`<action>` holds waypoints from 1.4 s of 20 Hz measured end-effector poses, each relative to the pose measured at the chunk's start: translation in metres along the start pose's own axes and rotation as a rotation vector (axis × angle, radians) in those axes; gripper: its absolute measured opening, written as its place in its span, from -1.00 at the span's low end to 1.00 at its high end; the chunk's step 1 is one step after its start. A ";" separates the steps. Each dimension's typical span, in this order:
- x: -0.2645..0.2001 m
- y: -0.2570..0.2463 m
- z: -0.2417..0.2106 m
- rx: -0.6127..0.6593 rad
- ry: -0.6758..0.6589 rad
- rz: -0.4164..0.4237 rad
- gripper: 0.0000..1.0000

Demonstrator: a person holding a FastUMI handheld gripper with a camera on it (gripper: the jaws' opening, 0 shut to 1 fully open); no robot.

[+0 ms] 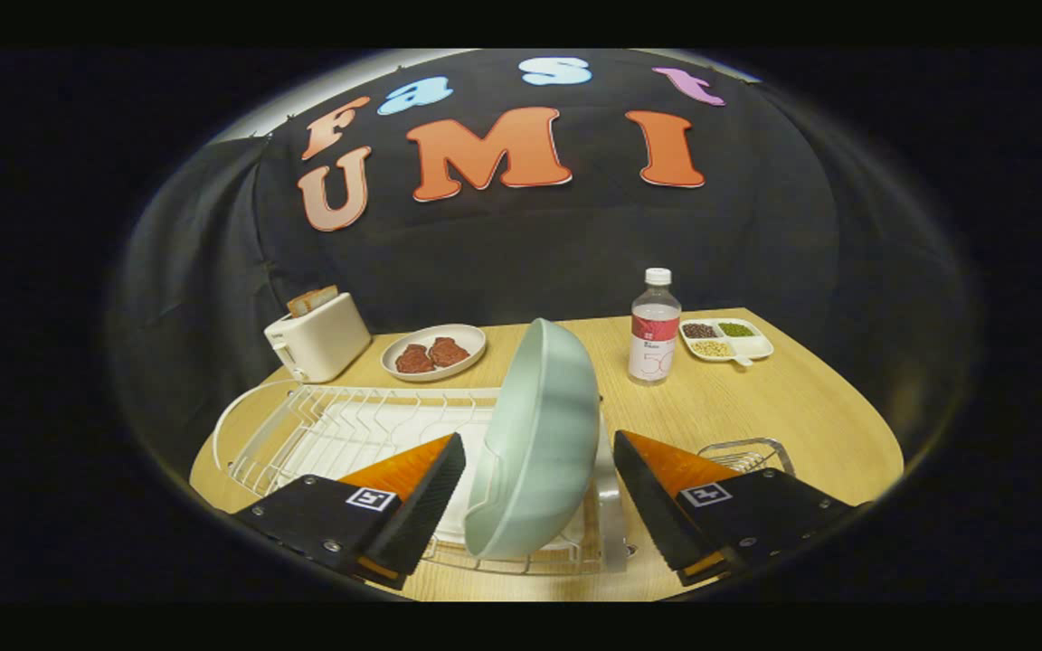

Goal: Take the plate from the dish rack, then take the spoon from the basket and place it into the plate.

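The gripper is spread wide, its fingers flanking the pale green plate without touching it. The plate stands on edge in the white wire dish rack. A small wire basket sits just beyond the right finger; whether it holds a spoon cannot be told. Beyond are a toaster and a water bottle.

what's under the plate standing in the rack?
The plate stands on edge between the open tongs, on the white wire dish rack with its white tray beneath. Its bottom rim hides the wires it rests on.
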State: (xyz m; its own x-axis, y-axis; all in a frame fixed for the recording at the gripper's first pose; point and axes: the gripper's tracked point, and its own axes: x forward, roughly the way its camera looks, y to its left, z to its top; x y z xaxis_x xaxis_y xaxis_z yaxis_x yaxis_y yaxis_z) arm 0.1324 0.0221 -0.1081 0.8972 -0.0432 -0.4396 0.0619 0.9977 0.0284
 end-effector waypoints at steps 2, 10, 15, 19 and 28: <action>0.002 -0.003 -0.001 -0.022 0.000 -0.027 0.84; 0.005 -0.010 -0.001 -0.029 0.006 -0.060 0.37; 0.006 -0.019 0.002 -0.045 -0.005 -0.110 0.01; 0.006 -0.022 0.005 -0.023 -0.007 -0.160 -0.20; -0.014 -0.004 0.057 -0.193 -0.152 -0.240 -0.48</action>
State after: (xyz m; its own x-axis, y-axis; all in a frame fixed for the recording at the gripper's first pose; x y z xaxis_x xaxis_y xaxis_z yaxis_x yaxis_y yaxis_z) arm 0.1441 0.0157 -0.0506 0.9229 -0.2706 -0.2739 0.2081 0.9491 -0.2364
